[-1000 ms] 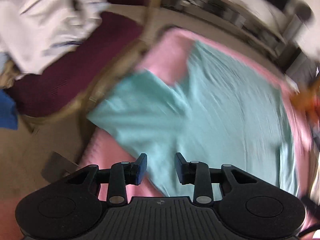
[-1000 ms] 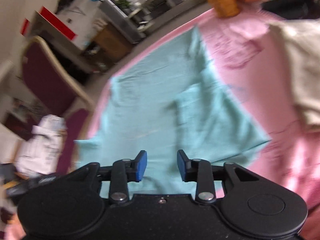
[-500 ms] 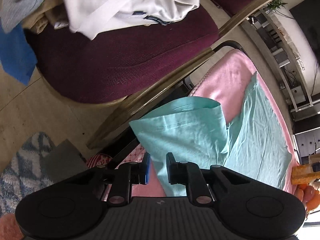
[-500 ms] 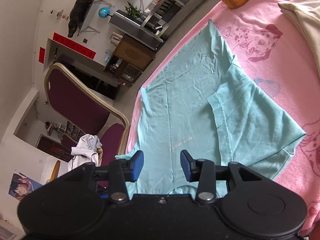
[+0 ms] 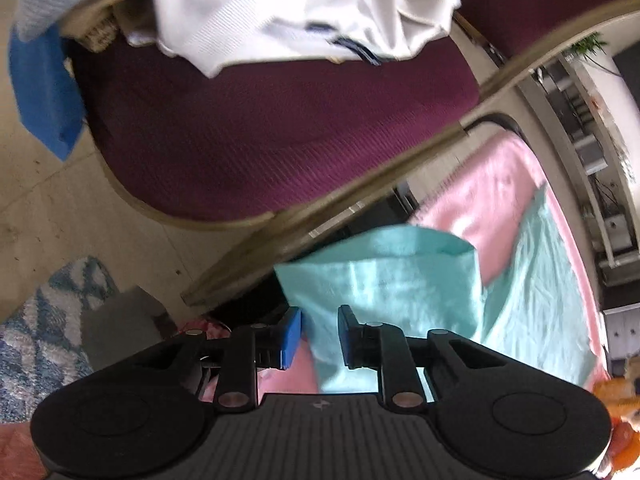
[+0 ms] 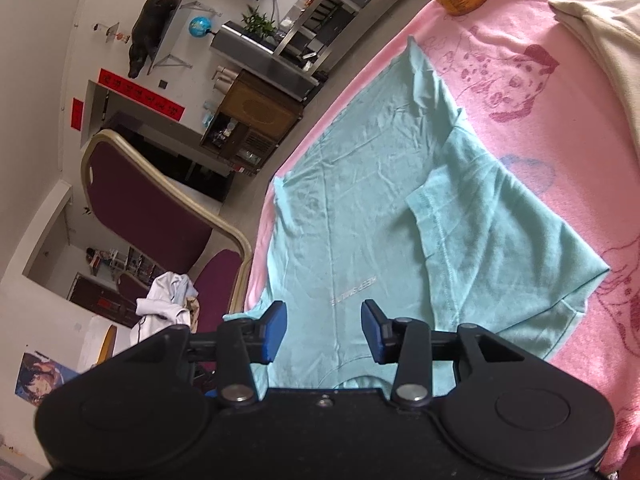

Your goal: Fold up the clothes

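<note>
The left tool (image 5: 319, 334) has swung down to the mint-green T-shirt's (image 6: 372, 216) overhanging sleeve (image 5: 384, 280) and narrowed its jaws around the edge; the folding pinch looks about to start. Blur hides whether the pads truly press, so I cannot tell. The right tool (image 6: 324, 330) hangs released over the shirt's chest, collar cut off beneath it. Pink blanket (image 6: 540, 92) covers the worktop.
</note>
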A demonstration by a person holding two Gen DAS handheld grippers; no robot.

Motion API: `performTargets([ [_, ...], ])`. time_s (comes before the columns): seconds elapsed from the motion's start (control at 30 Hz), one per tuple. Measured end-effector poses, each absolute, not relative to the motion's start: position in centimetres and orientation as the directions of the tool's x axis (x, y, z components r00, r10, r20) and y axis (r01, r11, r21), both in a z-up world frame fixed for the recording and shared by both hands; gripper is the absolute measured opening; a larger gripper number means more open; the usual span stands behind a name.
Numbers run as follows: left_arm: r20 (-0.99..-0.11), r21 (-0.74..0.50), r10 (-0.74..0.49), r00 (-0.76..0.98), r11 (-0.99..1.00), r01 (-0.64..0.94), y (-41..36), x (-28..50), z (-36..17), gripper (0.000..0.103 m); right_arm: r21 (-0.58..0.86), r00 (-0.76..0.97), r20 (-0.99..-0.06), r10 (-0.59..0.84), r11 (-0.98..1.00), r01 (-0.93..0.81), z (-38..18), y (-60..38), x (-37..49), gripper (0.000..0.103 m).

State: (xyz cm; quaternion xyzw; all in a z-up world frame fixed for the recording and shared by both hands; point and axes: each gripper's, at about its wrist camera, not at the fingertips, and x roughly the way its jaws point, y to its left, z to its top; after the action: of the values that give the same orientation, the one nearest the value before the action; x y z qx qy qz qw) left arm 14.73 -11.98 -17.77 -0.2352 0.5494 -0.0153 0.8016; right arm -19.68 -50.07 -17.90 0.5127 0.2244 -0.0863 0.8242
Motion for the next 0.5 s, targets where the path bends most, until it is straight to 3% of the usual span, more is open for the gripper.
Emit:
performTargets([
  [0.07,-0.870,-0.375,-0.268,0.415,0.904,-0.204,-12.5,14.7,-17.4,0.000,0.802,0.882,-0.465,0.075,0.458,0.383,-18.0,-50.2,-19.8,0.040],
  [0.33,-0.801,-0.251,-0.201,0.563,0.968,-0.013,-16.2,12.8,-14.5,0.000,0.793,0.879,-0.476,0.025,0.445,0.416,-18.0,-50.8,-20.8,0.040],
  [0.5,-0.610,0.016,-0.227,0.760,0.954,0.298,-22.9,7.4,-11.0,0.000,0.801,0.881,-0.473,0.013,0.422,0.424,-18.2,-51.4,-21.3,0.040],
])
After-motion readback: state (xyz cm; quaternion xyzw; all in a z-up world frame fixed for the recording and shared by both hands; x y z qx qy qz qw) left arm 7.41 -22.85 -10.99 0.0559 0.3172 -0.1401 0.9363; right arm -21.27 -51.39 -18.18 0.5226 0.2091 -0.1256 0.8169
